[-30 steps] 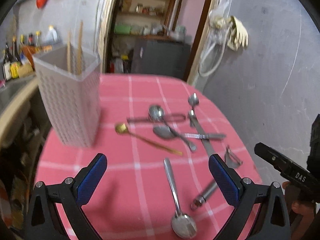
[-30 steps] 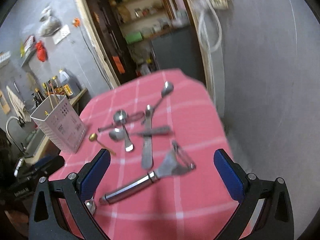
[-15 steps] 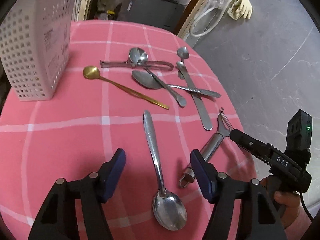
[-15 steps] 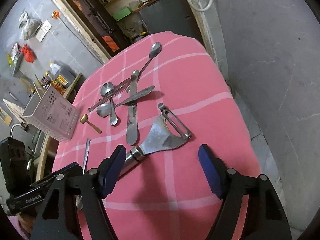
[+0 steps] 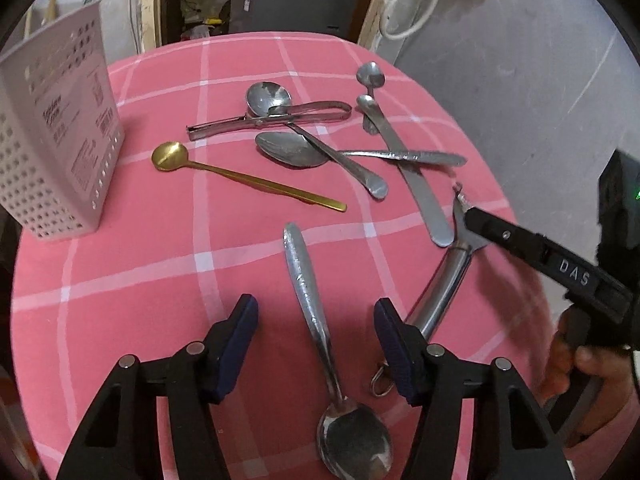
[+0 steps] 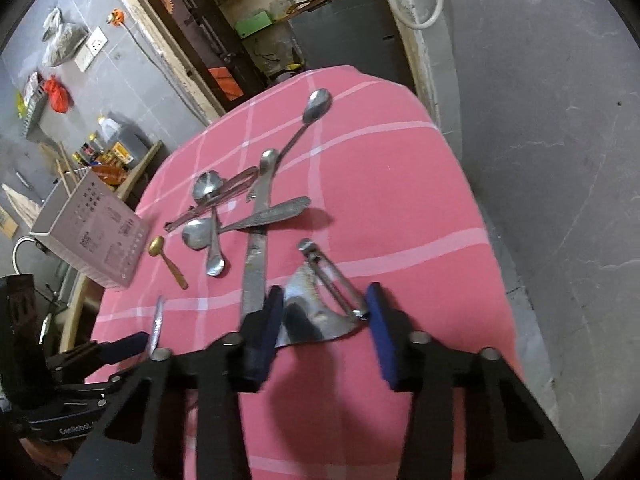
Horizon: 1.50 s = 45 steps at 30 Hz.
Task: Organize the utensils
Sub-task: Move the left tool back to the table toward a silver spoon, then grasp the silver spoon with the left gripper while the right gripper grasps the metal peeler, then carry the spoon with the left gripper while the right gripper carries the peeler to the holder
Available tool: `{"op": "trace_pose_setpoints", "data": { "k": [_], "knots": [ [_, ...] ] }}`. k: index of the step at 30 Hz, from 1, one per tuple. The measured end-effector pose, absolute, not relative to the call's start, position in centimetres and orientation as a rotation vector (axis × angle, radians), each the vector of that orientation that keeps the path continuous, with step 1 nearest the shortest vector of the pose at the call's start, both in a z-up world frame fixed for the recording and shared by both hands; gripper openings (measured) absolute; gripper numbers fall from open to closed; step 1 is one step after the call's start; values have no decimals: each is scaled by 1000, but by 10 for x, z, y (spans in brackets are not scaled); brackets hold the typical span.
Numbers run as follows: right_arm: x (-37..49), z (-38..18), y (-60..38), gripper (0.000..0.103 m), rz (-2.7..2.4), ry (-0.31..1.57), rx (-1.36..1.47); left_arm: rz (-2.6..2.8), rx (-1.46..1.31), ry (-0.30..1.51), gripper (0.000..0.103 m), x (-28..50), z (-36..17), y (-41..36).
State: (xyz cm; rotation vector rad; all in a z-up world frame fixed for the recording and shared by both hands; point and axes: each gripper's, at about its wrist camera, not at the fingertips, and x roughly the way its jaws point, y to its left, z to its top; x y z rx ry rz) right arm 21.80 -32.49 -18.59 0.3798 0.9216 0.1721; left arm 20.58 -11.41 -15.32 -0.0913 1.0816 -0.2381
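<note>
I'm looking at a matt pink checked cloth (image 5: pixel 120 280) carrying dull, scuffed steel spoons (image 5: pixel 308 292), a brushed gold-toned spoon (image 5: pixel 240 178) and a glossy steel peeler (image 6: pixel 316 312). I'm seeing a perforated white plastic holder (image 5: pixel 52 152) with matt walls and a paper label.

Each gripper, left (image 5: pixel 316 320) and right (image 6: pixel 324 312), is built of black linked arms joined by silver screws, with 2 dark blue ribbed pads (image 6: pixel 382 330). White "DAS" lettering is carried on the right one's side.

Five steel spoons (image 5: pixel 310 304), one gold spoon (image 5: pixel 170 155), two peelers (image 5: pixel 442 280), one white basket (image 5: pixel 56 140), two hand-held grippers (image 5: pixel 316 330)
</note>
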Motion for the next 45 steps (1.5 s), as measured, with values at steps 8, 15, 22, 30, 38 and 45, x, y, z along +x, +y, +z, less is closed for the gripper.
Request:
{"op": "trace_pose_setpoints", "data": {
  "k": [8, 15, 22, 30, 38, 45],
  "knots": [
    [214, -189, -337, 13, 138, 907, 452, -199, 64, 1084, 34, 203, -154, -118],
    [199, -178, -331, 8, 190, 888, 515, -233, -10, 1115, 9, 209, -151, -94],
    [184, -140, -321, 8, 247, 799, 526, -283, -333, 1103, 3, 203, -151, -46],
    [176, -80, -306, 8, 292, 683, 423, -341, -411, 965, 3, 179, -121, -35],
    [175, -29, -279, 8, 356, 595, 326, -387, -583, 734, 2, 182, -62, 2],
    [185, -14, -257, 5, 414, 570, 330, -359, -658, 609, 2, 196, -26, 38]
  ]
}}
